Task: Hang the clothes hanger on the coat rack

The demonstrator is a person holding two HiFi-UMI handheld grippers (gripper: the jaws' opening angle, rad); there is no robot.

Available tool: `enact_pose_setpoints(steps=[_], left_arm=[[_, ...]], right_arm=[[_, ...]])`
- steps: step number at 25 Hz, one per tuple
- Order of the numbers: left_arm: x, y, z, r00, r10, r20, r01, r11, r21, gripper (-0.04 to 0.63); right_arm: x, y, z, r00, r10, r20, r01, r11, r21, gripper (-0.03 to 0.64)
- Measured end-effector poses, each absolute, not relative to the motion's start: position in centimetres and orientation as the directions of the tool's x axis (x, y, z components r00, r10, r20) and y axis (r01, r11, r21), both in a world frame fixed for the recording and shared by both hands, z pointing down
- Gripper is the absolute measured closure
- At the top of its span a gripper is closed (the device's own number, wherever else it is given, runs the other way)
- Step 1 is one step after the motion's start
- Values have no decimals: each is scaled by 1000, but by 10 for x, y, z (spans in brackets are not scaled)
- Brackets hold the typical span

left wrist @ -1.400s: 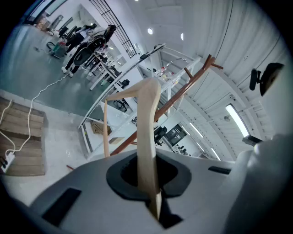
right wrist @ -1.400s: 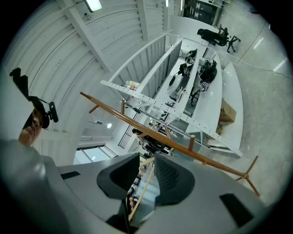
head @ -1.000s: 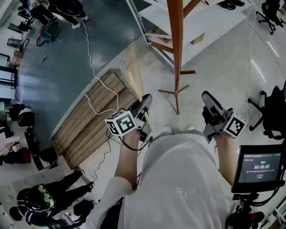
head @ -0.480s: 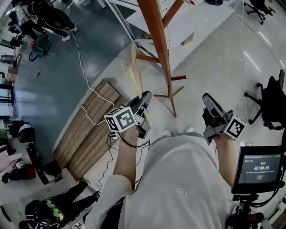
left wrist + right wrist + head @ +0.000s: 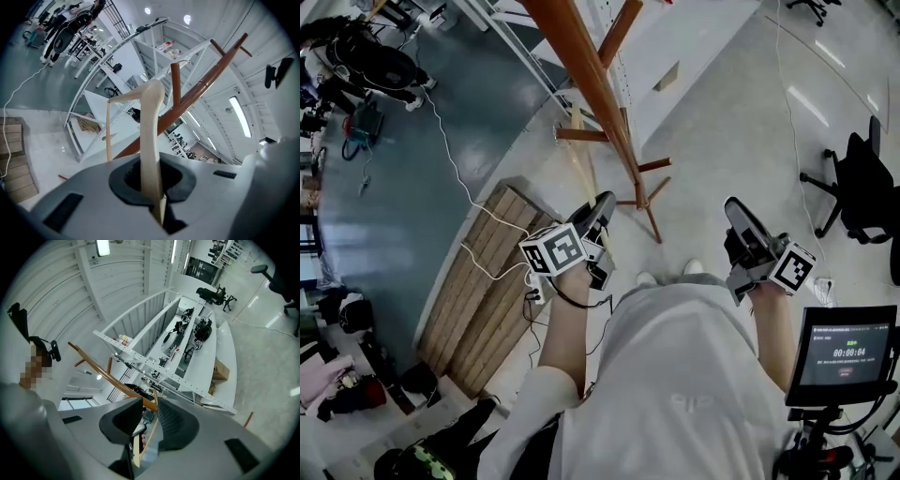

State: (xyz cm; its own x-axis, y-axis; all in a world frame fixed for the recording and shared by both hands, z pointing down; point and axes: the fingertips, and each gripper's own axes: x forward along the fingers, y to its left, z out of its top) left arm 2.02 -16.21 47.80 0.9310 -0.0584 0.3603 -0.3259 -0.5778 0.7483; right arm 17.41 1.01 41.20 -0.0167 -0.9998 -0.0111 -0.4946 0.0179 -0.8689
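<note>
While faint overhead, clothes hanger [image 5: 151, 136] between fingers of left gripper [image 5: 153, 190]

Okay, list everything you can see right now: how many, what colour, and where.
wooden coat rack: one, reddish brown, ahead, top centre
pale wooden clothes hanger: one, cream, clamped in left gripper
slatted wooden pallet: one, light brown, floor at left
cable: one, white, across floor and pallet
metal shelving: one, white, behind the rack
office chair: one, black, far right
small screen: one, dark, lower right
left gripper: one, grey, shut on the hanger
right gripper: one, grey, jaws apart
</note>
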Motion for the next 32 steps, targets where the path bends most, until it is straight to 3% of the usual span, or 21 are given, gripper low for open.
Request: enact_pose_setpoints(steps=[32], left_arm=[[56, -115, 522, 925, 103, 365, -261, -525, 810, 581]], right_arm=[[186, 44, 430, 64, -997, 39, -474, -65, -878, 520]])
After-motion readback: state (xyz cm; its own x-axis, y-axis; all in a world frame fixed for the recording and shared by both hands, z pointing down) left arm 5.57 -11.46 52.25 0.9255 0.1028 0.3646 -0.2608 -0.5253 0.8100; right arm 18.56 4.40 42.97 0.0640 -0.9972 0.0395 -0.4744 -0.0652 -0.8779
